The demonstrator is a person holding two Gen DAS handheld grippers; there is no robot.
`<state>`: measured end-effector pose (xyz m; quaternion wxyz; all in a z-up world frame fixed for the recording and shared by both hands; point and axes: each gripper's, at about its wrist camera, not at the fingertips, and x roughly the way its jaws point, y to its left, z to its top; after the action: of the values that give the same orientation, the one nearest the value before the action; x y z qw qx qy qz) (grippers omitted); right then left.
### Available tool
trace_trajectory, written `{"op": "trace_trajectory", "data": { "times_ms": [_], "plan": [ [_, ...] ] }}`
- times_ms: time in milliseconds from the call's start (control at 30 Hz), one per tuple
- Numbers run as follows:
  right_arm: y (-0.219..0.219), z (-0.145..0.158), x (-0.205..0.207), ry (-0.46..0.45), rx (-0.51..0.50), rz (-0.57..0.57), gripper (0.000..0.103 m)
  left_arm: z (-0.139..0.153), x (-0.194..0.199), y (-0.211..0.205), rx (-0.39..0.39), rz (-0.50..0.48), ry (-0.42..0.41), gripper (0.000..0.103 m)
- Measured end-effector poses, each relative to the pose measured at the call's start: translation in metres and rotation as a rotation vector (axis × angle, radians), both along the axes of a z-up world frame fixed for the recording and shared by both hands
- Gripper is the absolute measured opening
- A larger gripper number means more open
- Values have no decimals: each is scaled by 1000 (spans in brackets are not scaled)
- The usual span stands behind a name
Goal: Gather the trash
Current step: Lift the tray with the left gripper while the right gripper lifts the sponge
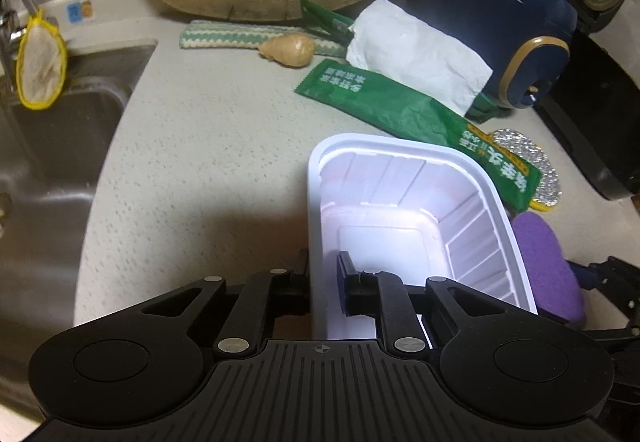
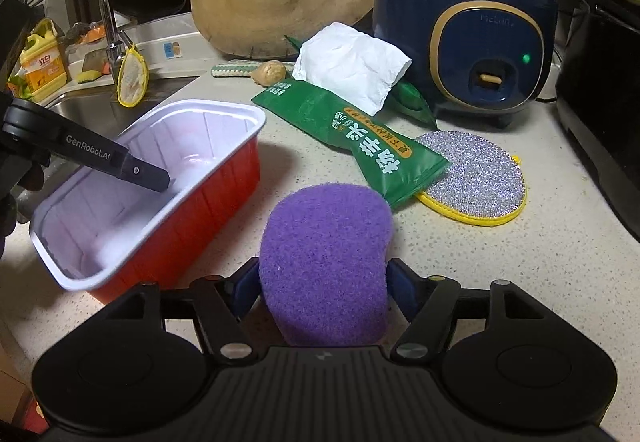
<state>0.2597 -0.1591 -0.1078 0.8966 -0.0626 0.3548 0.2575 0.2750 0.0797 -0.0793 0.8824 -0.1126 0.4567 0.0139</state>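
Nearest, the right tongs (image 2: 322,288) straddle a purple sponge (image 2: 326,262) on the worktop (image 2: 460,262), their pads at its flanks; whether they press, I cannot tell. Only the right view shows the red outside of the foil tray (image 2: 224,182). The left tongs (image 1: 323,276) are clenched on that tray's white rim. Beyond lie a green packet (image 2: 360,134), crumpled tissue (image 2: 352,66) and the rice cooker (image 2: 468,42).
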Motion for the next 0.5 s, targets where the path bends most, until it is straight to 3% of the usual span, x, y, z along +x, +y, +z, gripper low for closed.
{"op": "trace_trajectory", "data": {
  "times_ms": [133,233,500],
  "plan": [
    [0,2,-7,4,-3,-5,60,0,-12,-2,-33,1,-4,14],
    [0,6,-13,15,0,-3,59,-1,-25,1,-58,2,-19,14],
    [-9,34,-54,-64,41,-65,58,10,-83,27,-105,30,-100,13]
  ]
}}
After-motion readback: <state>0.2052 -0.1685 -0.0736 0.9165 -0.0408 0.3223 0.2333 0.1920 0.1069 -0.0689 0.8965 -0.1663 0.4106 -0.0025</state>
